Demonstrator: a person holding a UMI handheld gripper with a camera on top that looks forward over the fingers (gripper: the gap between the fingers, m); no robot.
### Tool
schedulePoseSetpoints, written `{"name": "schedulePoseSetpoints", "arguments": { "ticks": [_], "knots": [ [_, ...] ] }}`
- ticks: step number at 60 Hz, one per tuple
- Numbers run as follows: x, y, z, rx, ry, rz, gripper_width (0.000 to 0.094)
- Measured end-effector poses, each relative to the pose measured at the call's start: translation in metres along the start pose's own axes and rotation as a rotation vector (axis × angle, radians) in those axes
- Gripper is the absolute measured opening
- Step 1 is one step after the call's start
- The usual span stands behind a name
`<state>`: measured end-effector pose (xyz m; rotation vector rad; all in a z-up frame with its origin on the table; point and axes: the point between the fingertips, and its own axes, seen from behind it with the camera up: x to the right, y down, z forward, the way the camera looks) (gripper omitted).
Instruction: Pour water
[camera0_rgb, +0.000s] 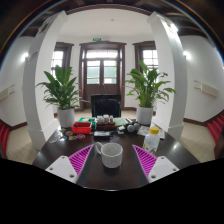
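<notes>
A white mug (110, 154) stands upright on the dark table (112, 175), its handle turned to the left. It stands between my two fingers with a gap at each side. My gripper (112, 161) is open; the magenta pads (81, 158) flank the mug left and right. A clear bottle with a yellow cap (152, 138) stands just beyond the right finger.
Several small items, among them a red box (82, 128) and dark gear (104, 126), lie at the table's far end. Two potted plants (62, 95) stand behind the table, with a black chair (105, 104) and a door between them. White pillars rise at both sides.
</notes>
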<state>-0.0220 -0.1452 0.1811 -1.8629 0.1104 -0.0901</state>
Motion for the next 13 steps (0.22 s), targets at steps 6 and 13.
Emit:
{"name": "schedulePoseSetpoints", "arguments": {
  "ticks": [6,13],
  "knots": [
    [-0.009,-0.005,-0.004,0.015,-0.013,-0.01,0.0749],
    [-0.017,-0.005,-0.005,0.023,-0.031,-0.011,0.0747]
  ]
}}
